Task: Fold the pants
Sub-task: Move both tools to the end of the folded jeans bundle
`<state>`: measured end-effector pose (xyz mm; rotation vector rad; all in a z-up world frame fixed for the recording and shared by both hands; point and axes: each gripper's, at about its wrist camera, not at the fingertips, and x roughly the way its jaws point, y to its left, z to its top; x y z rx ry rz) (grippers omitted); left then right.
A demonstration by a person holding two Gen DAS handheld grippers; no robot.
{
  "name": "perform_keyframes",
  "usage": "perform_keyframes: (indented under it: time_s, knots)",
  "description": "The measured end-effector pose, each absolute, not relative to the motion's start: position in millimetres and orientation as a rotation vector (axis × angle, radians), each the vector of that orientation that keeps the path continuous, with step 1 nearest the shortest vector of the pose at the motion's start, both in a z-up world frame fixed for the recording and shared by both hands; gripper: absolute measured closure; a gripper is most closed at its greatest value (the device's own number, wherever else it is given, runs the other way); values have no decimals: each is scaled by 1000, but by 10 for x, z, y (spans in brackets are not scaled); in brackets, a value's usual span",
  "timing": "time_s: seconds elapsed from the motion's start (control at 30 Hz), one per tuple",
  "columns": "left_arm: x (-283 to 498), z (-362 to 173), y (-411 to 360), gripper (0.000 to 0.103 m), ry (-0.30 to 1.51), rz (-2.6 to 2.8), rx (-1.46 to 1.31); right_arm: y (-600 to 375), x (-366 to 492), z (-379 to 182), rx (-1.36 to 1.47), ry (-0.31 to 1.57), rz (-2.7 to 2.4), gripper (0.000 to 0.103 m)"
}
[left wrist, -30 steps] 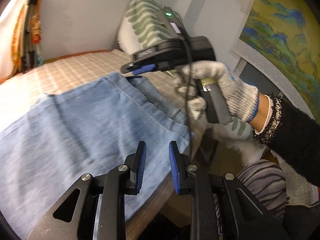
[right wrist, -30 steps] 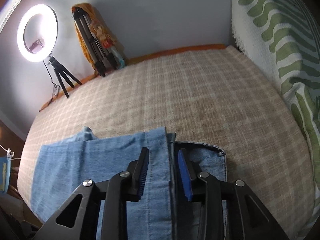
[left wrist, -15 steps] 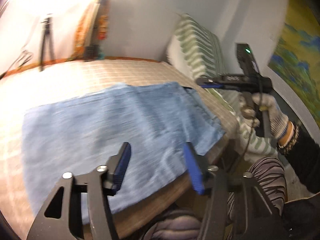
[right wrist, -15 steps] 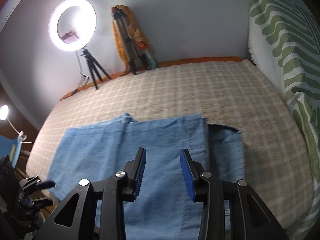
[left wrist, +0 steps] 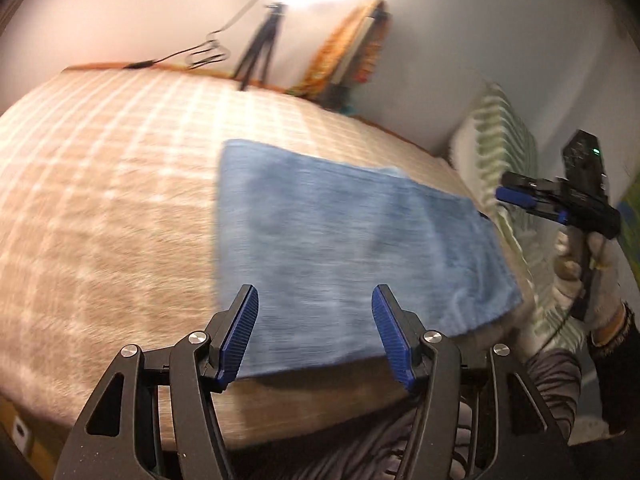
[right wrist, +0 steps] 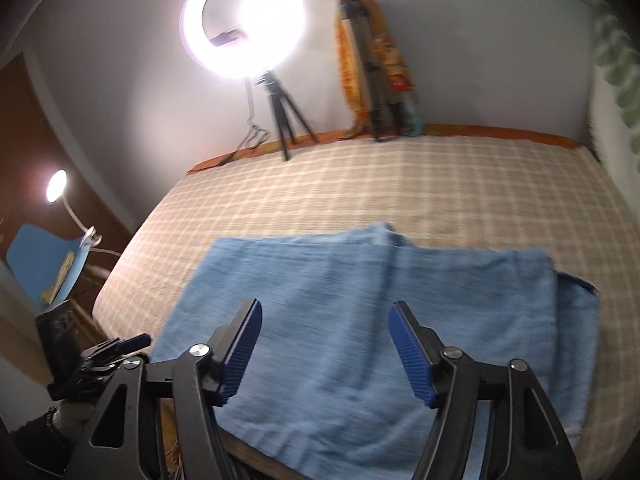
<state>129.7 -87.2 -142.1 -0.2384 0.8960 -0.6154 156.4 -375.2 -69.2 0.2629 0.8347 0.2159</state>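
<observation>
Both hand-held grippers [left wrist: 314,336] [right wrist: 326,350] wider, pants [left wrist: 344,240] released

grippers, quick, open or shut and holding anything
Left tool: open, holding nothing, above the pants.
Right tool: open, holding nothing, above the pants.

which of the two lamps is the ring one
The big one on the tripod against the far wall, behind the bed: a glowing hoop with a hole in the middle. The other lamp, far left on a bent neck, is a small solid disc.

Bedroom: checked bed [right wrist: 400,184], pillow [left wrist: 500,148]
</observation>
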Motion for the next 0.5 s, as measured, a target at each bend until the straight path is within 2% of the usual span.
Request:
perform_keyframes:
  time_s: [0.2,0.5]
  knots:
    - [1401,-1547,-685,45,929,-574,-324,-3369,1806,-644,240,866,289,21]
    - [1454,-1750,-648,45,988,-605,-420,-2762,2142,-693,222,945,373,21]
